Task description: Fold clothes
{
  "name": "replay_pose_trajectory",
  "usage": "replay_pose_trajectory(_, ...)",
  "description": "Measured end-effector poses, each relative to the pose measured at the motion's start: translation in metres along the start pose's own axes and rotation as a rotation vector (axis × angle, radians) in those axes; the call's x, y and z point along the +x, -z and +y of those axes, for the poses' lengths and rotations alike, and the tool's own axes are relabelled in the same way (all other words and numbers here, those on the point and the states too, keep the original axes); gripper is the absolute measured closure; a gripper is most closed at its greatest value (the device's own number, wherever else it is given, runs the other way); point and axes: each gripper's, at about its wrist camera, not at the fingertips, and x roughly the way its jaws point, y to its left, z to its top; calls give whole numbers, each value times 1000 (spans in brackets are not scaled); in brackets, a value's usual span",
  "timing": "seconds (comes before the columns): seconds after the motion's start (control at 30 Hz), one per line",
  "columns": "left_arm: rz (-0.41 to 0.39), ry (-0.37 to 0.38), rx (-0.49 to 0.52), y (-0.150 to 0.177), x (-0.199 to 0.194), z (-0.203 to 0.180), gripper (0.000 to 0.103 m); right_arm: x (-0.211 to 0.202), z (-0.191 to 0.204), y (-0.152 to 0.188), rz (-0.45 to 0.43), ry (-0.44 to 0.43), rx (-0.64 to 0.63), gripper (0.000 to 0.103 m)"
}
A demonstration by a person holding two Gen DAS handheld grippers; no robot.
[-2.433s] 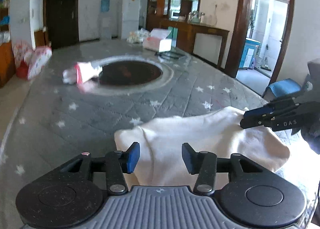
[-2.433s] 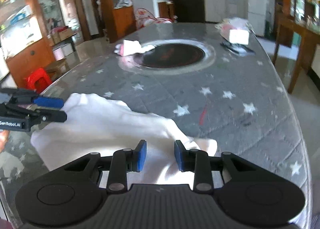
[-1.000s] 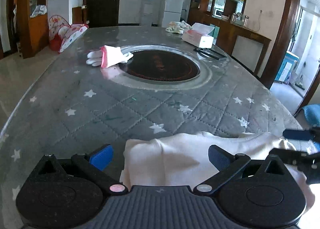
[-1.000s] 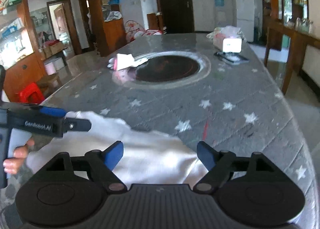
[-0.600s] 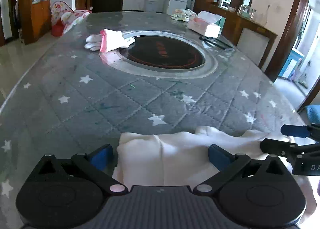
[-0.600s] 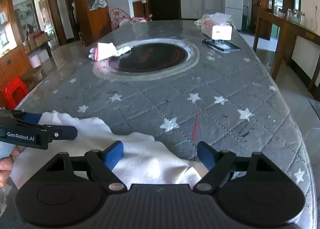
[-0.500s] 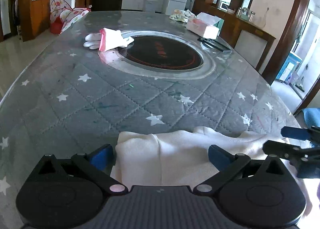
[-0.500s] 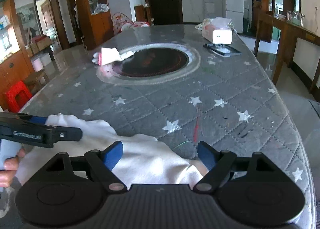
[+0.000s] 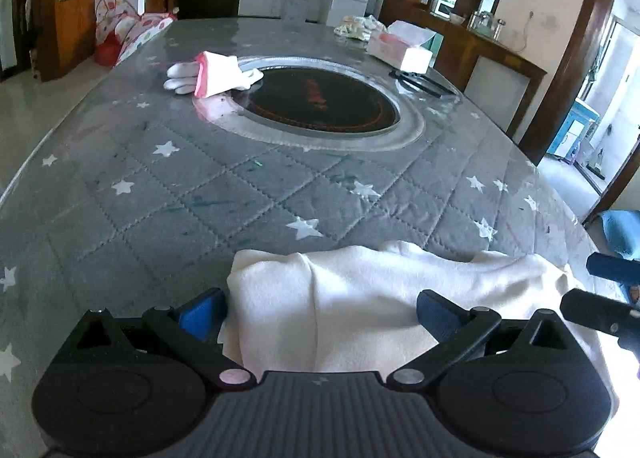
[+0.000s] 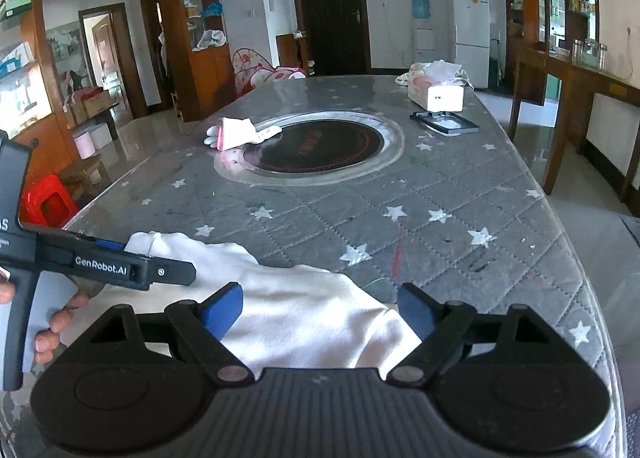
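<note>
Broadly, the grey quilted table [image 9: 200,194] carried everything, its round dark hob [image 9: 320,102] set in the middle. Nearest the edge lay the white garment [image 9: 360,298], bunched in a soft heap and probably only part folded. Over it the left gripper [image 9: 318,312] and right gripper [image 10: 320,308] hung with jaws spread wide, grasping nothing, seemingly released to pick a fresh hold. Well apart sat a tissue box [image 10: 438,92] and gloves [image 9: 212,74].

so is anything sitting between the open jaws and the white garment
Nothing visible. The white garment lies right in front of the left gripper and the right gripper, both open above it, with only bare quilted table cover around.
</note>
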Motion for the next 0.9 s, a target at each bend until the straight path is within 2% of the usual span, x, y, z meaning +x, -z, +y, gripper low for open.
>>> replay_pose_trajectory(0.2,-3,1,27,3,0,-1,0,-3,1,5,3,-9,-7,16)
replay_pose_trajectory(0.33,9,-60,116,6,3,-16,0,-7,4,9,9,-17,-30,16)
replay_pose_trajectory(0.57,-2,-59,25,2,-5,-3,0,-14,7,15,20,-26,-74,16)
replay_pose_trajectory(0.9,-38,-47,-30,8,-33,9,1,-15,-10,36,83,70,-97,15)
